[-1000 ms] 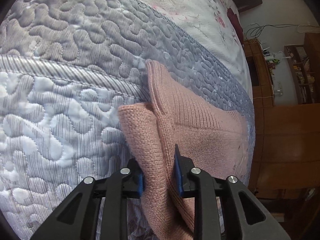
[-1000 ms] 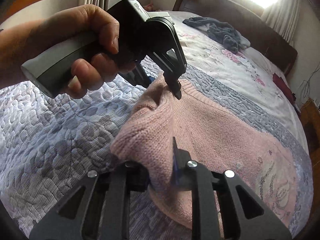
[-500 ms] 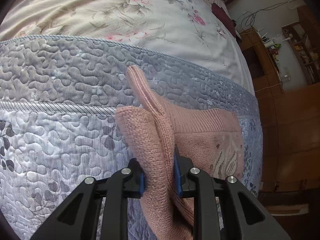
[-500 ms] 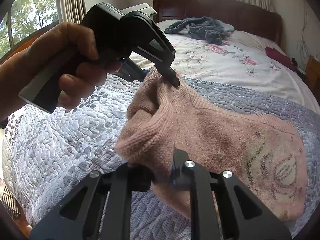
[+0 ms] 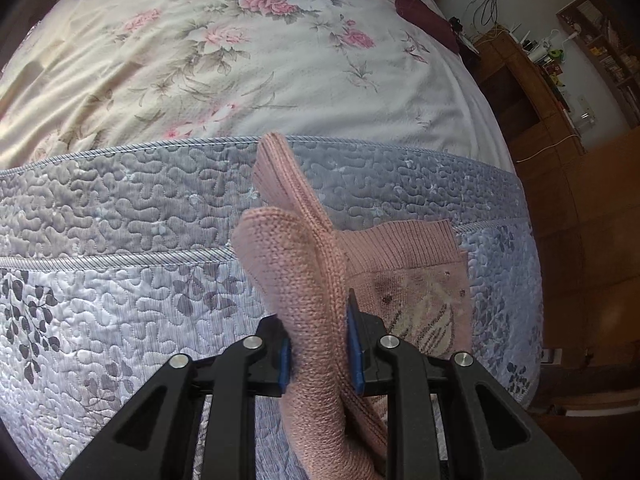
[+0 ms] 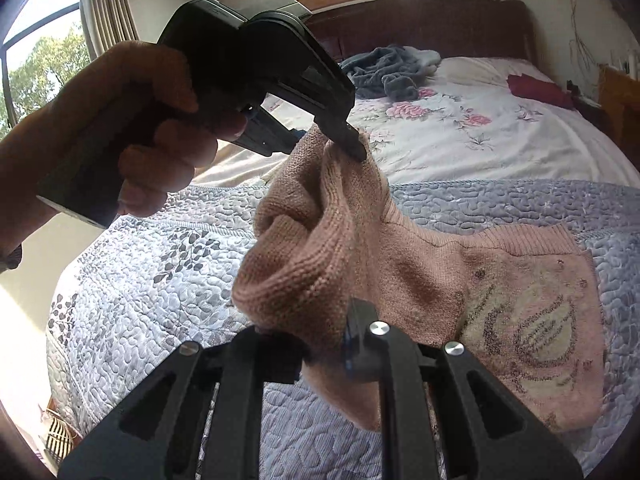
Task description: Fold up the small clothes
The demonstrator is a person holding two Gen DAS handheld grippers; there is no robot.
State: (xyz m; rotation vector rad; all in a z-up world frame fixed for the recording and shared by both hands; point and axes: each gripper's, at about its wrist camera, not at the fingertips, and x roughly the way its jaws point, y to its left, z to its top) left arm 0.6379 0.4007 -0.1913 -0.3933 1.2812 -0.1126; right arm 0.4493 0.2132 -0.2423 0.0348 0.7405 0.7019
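While both grippers pinch one raised edge of the pink knitted garment [image 6: 360,248], its patterned end lies on the grey-blue quilted bedspread [image 6: 160,280] at lower right. The left gripper [image 6: 340,142], at upper centre of the right wrist view, and the right gripper [image 6: 320,344] each clamp knit. Judged mid-fold, the next move calls for carrying this edge over the patterned end.

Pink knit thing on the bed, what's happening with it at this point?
A person is working on a pink knit garment with a handheld gripper in each hand. The left gripper and the right gripper are each shut on one end, raising it in a bunched fold. The other end, with its pale stitched pattern, lies flat on the blue quilt. A grey heap of clothing sits near the headboard, untouched. The fold is not yet laid down.
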